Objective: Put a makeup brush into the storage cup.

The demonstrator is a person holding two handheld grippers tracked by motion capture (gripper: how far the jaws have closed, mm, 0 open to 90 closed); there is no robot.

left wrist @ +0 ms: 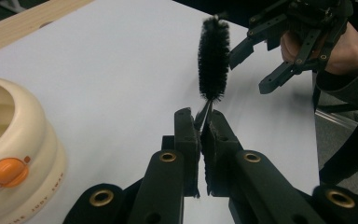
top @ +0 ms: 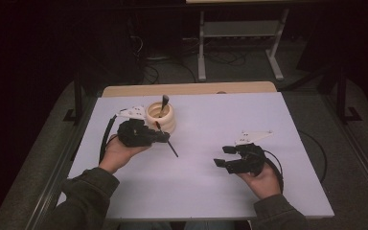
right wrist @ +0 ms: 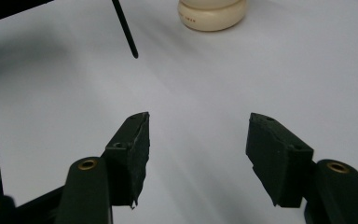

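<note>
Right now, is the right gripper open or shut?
Open: the right gripper has its black jaws standing apart over the bare white table, nothing between them.

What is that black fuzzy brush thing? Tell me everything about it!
The brush is a thin bottle brush: a round head of short black bristles on a twisted wire stem. The left gripper is shut on the stem just below the bristles, so the brush is held off the white table. In the high view its slim black end slants down toward the table. It is next to the cream cup, not touching it.
</note>
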